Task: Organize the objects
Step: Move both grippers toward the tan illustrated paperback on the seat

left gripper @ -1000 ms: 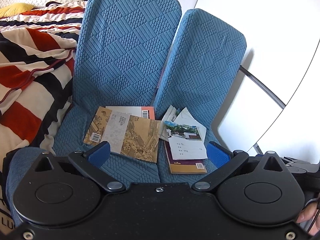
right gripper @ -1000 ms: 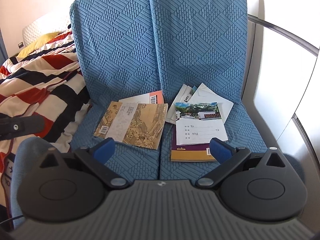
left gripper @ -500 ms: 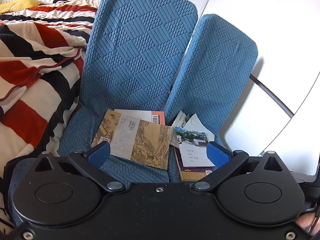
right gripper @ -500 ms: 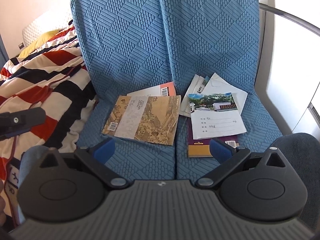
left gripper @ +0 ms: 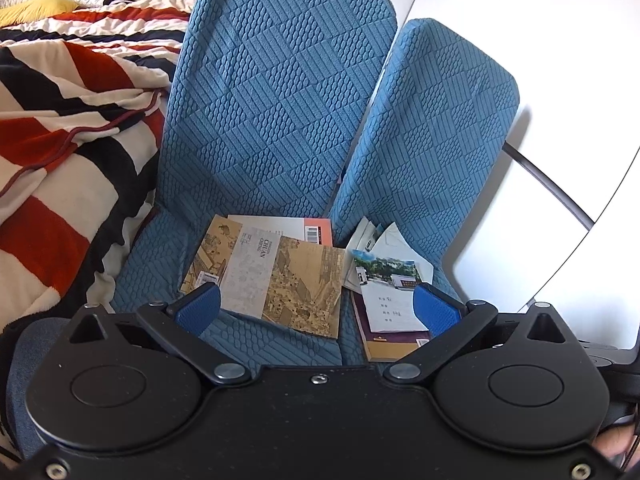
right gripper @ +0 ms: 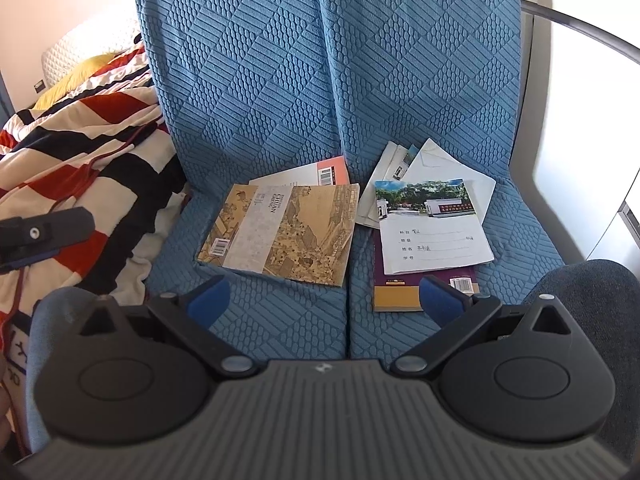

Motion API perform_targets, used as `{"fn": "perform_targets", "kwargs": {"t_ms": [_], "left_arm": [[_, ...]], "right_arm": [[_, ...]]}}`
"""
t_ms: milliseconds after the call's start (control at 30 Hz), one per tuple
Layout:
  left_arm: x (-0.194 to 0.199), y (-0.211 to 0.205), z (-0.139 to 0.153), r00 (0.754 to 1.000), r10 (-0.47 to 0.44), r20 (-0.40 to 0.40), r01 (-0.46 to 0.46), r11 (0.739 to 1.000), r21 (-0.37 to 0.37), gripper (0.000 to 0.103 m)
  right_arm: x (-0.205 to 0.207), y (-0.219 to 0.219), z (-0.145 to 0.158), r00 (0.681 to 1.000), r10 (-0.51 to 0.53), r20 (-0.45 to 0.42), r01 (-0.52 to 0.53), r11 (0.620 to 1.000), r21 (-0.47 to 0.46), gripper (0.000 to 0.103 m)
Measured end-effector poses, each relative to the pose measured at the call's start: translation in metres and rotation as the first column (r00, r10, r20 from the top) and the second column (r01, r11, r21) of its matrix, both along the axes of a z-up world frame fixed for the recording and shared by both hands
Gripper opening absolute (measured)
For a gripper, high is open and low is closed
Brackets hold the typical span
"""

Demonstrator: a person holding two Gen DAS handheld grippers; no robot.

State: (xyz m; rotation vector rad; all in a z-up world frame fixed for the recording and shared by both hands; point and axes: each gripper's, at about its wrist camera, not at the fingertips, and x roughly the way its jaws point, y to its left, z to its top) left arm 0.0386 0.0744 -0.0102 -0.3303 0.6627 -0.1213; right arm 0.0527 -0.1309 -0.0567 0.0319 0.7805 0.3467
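Observation:
Two blue quilted seats hold scattered books. On the left seat [right gripper: 256, 312] a tan book with an old painting cover [right gripper: 280, 232] [left gripper: 272, 284] lies over a white and orange book [right gripper: 320, 172] [left gripper: 296, 228]. On the right seat a white notebook with a photo strip [right gripper: 432, 232] [left gripper: 388, 288] rests on a purple and yellow book [right gripper: 404, 292] [left gripper: 384, 344] and some loose white papers [right gripper: 432, 164] [left gripper: 384, 236]. My left gripper [left gripper: 316, 308] is open, hovering in front of the books. My right gripper [right gripper: 324, 298] is open too, nothing between its blue pads.
A red, black and cream striped blanket [left gripper: 60, 152] [right gripper: 76, 152] lies on the bed left of the seats, with a yellow pillow [left gripper: 36, 6] behind. White panels and a dark curved rail [left gripper: 552, 184] [right gripper: 584, 28] stand on the right. A padded grey-blue armrest [right gripper: 580, 288] sits near right.
Both grippers have moved closer to the seats and shifted left, so the books look larger and sit further right in view. Both stay open; nothing was picked up.

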Motion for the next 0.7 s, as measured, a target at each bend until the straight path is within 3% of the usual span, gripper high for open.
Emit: {"fn": "perform_targets", "kwargs": {"t_ms": [467,700], "left_arm": [[0.007,-0.018,-0.003,1.000,-0.001,0.002,0.000,0.998,0.056,0.103],[0.027,-0.025,-0.026,0.999,-0.024,-0.028,0.025,0.997,0.068,0.103]], "right_arm": [[0.001,-0.017,-0.013,1.000,0.029,0.011,-0.029,0.999,0.032,0.103],[0.014,-0.019,-0.022,0.998,0.067,0.022,-0.068,0.997,0.049,0.103]]}}
